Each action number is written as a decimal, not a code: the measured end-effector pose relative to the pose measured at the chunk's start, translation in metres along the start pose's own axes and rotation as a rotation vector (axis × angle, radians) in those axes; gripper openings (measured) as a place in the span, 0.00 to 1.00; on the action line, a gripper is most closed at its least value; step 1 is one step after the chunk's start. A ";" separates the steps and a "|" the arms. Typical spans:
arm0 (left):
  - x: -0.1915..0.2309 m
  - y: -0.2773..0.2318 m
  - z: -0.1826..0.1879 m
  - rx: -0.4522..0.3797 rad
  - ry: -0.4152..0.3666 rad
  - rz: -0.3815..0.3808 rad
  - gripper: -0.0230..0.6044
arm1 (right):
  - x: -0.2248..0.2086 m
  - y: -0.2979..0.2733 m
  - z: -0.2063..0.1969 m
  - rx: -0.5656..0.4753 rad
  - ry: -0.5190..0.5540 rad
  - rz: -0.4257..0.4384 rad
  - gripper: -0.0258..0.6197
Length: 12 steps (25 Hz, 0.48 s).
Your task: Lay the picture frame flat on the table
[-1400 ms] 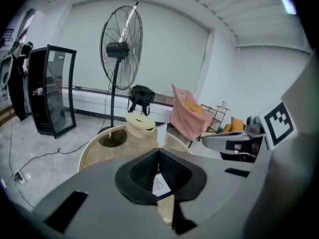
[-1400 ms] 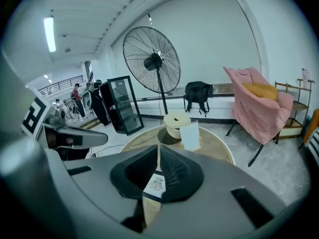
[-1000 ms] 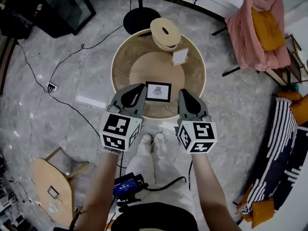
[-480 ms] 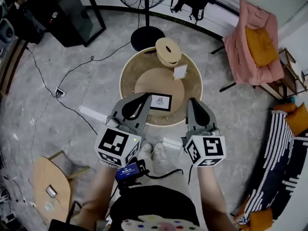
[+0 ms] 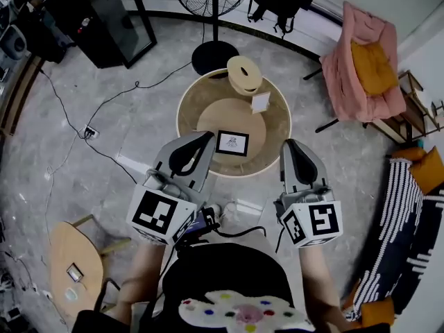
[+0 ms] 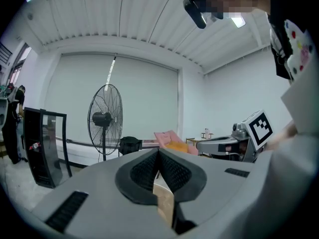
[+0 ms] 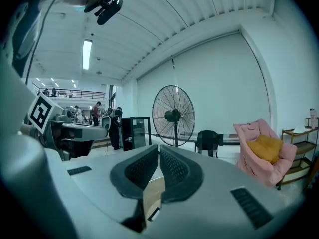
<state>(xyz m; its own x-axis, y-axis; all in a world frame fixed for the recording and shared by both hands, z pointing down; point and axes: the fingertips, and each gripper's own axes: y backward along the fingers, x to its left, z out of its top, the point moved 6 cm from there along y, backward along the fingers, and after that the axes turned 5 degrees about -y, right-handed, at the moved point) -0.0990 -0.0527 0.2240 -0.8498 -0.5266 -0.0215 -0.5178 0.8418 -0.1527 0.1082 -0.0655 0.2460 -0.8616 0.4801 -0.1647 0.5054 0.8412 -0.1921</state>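
The black picture frame (image 5: pixel 232 143) lies flat, face up, on the round wooden table (image 5: pixel 188 98), near its front edge. My left gripper (image 5: pixel 206 138) is raised above the table's front left, to the left of the frame, its jaws shut and empty. My right gripper (image 5: pixel 291 145) hangs off the table's front right edge, also shut with nothing in it. In the left gripper view the left gripper (image 6: pixel 158 153) points level across the room, pads together. In the right gripper view the right gripper (image 7: pixel 158 151) shows only a thin slit between its pads.
A beige round lid-like object (image 5: pixel 243 74) and a small white card (image 5: pixel 260 102) sit at the table's far side. A standing fan (image 5: pixel 212 53), a black cabinet (image 5: pixel 104 19), a pink armchair (image 5: pixel 364 68) and a wooden stool (image 5: pixel 73 269) surround it. Cables cross the floor.
Both grippers have risen and drawn back from the table toward the person. The picture frame stays flat where it was.
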 end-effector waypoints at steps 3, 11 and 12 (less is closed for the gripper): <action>-0.005 0.008 0.004 0.000 -0.016 -0.001 0.06 | 0.005 0.008 0.003 -0.010 -0.005 0.010 0.11; -0.011 0.016 0.007 -0.005 -0.034 -0.017 0.06 | 0.010 0.020 0.004 -0.036 0.008 0.012 0.10; -0.011 0.017 0.007 -0.005 -0.032 -0.018 0.06 | 0.010 0.020 0.003 -0.035 0.014 0.012 0.10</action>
<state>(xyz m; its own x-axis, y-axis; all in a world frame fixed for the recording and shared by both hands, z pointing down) -0.0977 -0.0333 0.2149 -0.8367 -0.5452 -0.0506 -0.5336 0.8326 -0.1486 0.1097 -0.0441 0.2371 -0.8564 0.4933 -0.1527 0.5138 0.8435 -0.1566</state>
